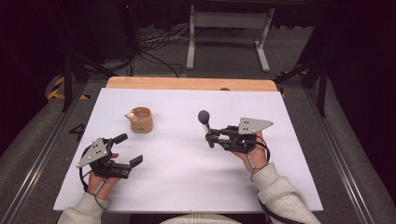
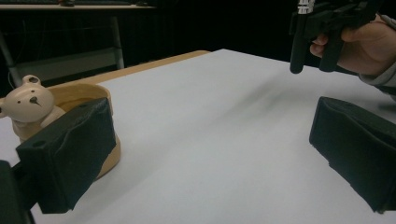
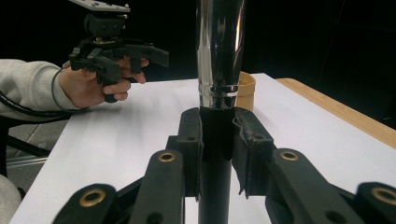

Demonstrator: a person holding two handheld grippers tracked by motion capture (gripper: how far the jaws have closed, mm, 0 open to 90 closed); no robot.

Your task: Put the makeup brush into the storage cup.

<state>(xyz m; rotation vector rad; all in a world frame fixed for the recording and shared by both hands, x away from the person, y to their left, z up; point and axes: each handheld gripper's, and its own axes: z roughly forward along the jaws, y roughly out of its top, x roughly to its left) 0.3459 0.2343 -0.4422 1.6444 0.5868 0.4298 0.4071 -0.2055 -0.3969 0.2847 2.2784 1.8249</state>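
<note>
from above, my right gripper [image 1: 211, 135] is clamped on a stick [image 1: 206, 125] with a round grey head, standing over the middle of the white table [image 1: 187, 186]. my right gripper's own view shows what that one can't: the stick has a shiny silver neck and a black handle. my left gripper [image 1: 128, 149] has its jaws wide apart, holding nothing, just beside a tan cup [image 1: 142, 120]. its view shows a little cream bear [image 2: 31, 105] on the cup's edge. i can't read any writing.
</note>
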